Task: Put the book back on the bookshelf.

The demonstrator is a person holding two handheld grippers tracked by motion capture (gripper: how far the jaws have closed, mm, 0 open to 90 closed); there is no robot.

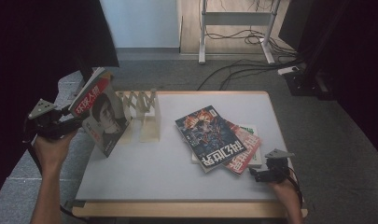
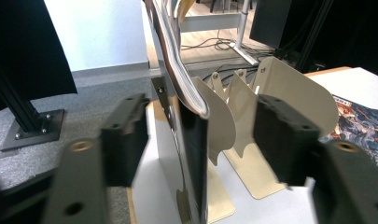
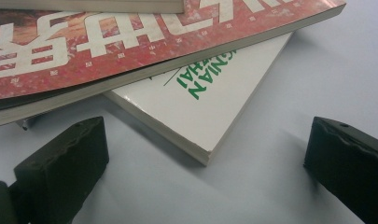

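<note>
1. The desk is seen from above with a pale top; the other things are carried on it.
2. A magazine with a face on its cover is stood upright at the left end of the desk, leaned into the cream rack of folding dividers.
3. A pile of magazines is laid flat right of the middle, with a white book at the bottom.
4. The left tongs are held just left of the upright magazine. In the left gripper view the magazine's edge is seen between the two jaws, which are set apart on either side of it and do not press it.
5. The right tongs are rested at the desk's near right edge, jaws wide apart, with a corner of the white book lying just ahead of them, untouched.
</note>
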